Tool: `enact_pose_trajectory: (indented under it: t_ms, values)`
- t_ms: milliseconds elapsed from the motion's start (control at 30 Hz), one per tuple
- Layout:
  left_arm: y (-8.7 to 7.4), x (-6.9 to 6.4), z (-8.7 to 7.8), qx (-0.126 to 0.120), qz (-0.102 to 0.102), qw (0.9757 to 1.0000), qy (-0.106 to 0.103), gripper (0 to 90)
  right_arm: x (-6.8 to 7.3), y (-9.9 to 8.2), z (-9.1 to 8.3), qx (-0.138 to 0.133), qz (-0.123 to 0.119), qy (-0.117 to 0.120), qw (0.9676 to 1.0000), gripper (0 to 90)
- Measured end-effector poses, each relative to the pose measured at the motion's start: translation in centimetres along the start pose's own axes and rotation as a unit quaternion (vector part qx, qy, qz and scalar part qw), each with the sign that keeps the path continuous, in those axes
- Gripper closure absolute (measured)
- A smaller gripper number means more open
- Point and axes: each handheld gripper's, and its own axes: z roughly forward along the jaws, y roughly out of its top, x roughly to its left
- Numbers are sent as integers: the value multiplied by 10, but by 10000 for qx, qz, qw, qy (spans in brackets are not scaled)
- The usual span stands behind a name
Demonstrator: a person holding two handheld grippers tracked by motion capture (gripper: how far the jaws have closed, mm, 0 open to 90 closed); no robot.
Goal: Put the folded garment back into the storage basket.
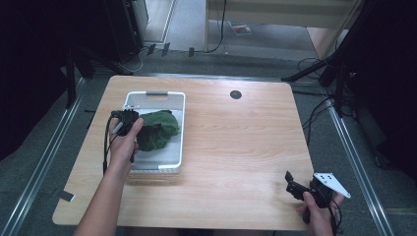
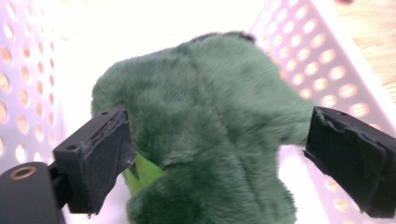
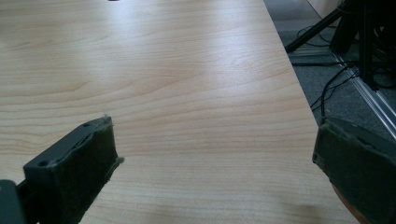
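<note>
Light wooden table (image 1: 236,147) amid grey floor (image 1: 344,162); both grippers' fingers wide apart, empty.

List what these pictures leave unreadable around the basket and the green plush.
- Green plush: its shape can't be identified; left gripper view is blurred and cropped, and the hand covers part in the high view.
- White basket floor: overexposed in the left gripper view.
- Lime-green piece: tucked under fur.

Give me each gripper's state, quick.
Left gripper: open, fingers either side of the green plush in the basket.
Right gripper: open, holding nothing, over the table.
</note>
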Motion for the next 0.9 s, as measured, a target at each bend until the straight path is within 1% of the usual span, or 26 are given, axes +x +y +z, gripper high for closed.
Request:
enact_pose_trajectory:
  t_ms: [67,167,200,233,267,300,333,367,433,500,567,600,633,700,900]
  values:
    - [0,0,-4,-113,7,9999,-33,66,0,0,0,0,-2,-2,10000,0]
    - [1,-1,-13,-403,-2,9991,-125,65,0,0,0,-1,-1,-3,10000,0]
    - [1,-1,-13,-403,-2,9991,-125,62,0,0,0,0,-1,-4,10000,0]
    - [1,-1,-19,-566,13,9980,-274,40,0,0,0,-1,-2,-4,10000,0]
    - [1,0,-23,-653,13,9973,-336,26,0,0,0,-9,-15,-1,10000,0]
    - [1,0,-27,-762,-5,9964,-365,26,0,0,0,-12,-26,2,10000,0]
    - [1,0,-27,-762,-5,9964,-365,26,0,0,0,-5,-15,1,10000,0]
    - [0,-1,-33,-896,6,9952,-395,26,0,0,0,-3,-12,-2,10000,0]
    - [-1,0,-40,-1015,24,9940,-402,25,0,0,0,-5,-15,0,10000,0]
    - [-3,1,-45,-1125,8,9926,-459,24,0,0,0,-8,-18,2,10000,0]
    - [-5,2,-51,-1217,66,9912,-521,0,0,0,0,-5,-12,-4,10000,0]
    - [-5,2,-51,-1217,66,9912,-521,0,0,0,0,-5,-12,-4,10000,0]
    - [-7,2,-57,-1297,100,9904,-469,0,0,0,0,-5,-8,-10,10000,0]
    - [-9,3,-64,-1363,131,9896,-443,0,0,0,0,-1,-7,-16,10000,0]
    - [-18,6,-79,-1511,220,9871,-480,0,0,0,0,-7,-18,-15,10000,0]
